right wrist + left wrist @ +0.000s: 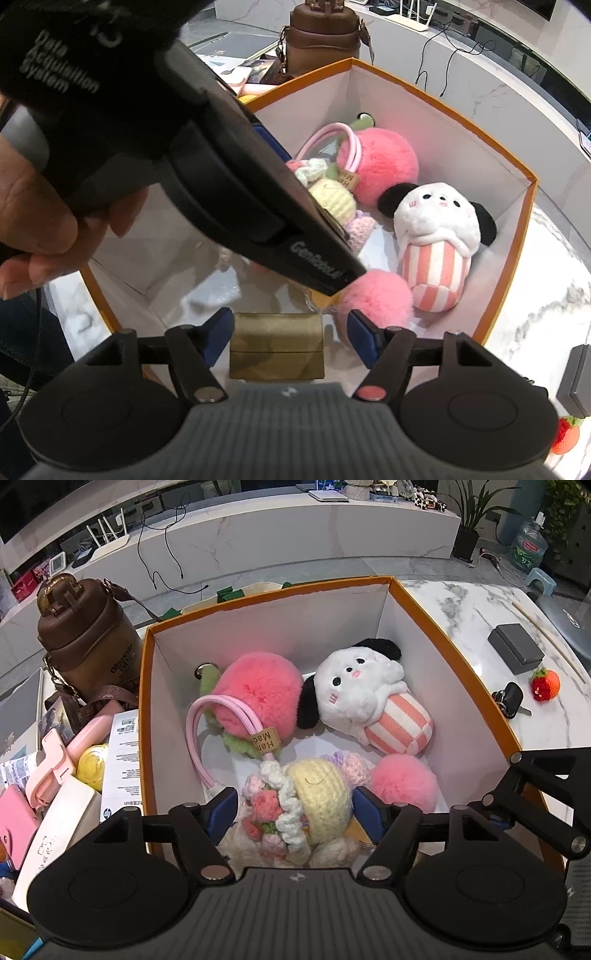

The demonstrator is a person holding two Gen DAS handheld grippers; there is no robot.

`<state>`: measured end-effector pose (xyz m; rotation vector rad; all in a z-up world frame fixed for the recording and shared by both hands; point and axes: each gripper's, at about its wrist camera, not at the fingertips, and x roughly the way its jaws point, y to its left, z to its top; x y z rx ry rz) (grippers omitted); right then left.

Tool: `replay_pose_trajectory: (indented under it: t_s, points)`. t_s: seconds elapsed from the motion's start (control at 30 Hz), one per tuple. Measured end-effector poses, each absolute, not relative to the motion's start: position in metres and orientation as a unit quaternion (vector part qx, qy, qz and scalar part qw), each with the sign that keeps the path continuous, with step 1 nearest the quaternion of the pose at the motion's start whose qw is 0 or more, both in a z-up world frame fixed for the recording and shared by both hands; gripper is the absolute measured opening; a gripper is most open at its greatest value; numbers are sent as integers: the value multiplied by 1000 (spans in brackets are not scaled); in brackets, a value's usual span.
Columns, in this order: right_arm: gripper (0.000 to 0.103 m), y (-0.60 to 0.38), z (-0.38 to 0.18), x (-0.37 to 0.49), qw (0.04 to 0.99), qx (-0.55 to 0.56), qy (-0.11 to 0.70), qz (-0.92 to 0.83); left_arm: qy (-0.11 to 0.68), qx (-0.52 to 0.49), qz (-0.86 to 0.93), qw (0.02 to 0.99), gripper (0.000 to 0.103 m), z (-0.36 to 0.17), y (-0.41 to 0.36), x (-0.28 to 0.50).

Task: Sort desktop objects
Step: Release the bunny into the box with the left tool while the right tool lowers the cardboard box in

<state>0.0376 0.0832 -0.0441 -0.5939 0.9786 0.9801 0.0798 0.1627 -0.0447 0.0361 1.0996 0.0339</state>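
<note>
Nearest in the left wrist view, the left gripper [295, 812] hangs inside the orange-rimmed white cardboard box [391, 581]. Its blue pads stand wide on either side of the cream and pink crocheted yarn doll [295, 805], with a gap visible on each side, so the doll appears to be released and resting on the box floor.

In the right wrist view, the right gripper [291, 334] also points down into the box. Its fingers stand moderately wide around the olive-gold folded fabric pouch [276, 345]; whether the pads press on it cannot be told.

Just right of the doll lies the small pink fur pompom [404, 782]. Farther in lie the large pink fur ball with pink cord loop [258, 698] and the white plush puppy with black ears and pink-striped body [365, 694]. Soft toys are evidently being grouped here.

Outside, on the marble tabletop [476, 605], the far right holds the crocheted red strawberry [545, 685], presumably unsorted.
</note>
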Motion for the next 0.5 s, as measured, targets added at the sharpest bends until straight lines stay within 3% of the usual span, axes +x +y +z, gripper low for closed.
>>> replay_pose_trajectory:
  t_s: [0.5]
  points:
    - [74, 73, -30, 54, 755, -242, 424, 438, 497, 4, 20, 868, 81, -19, 160, 82]
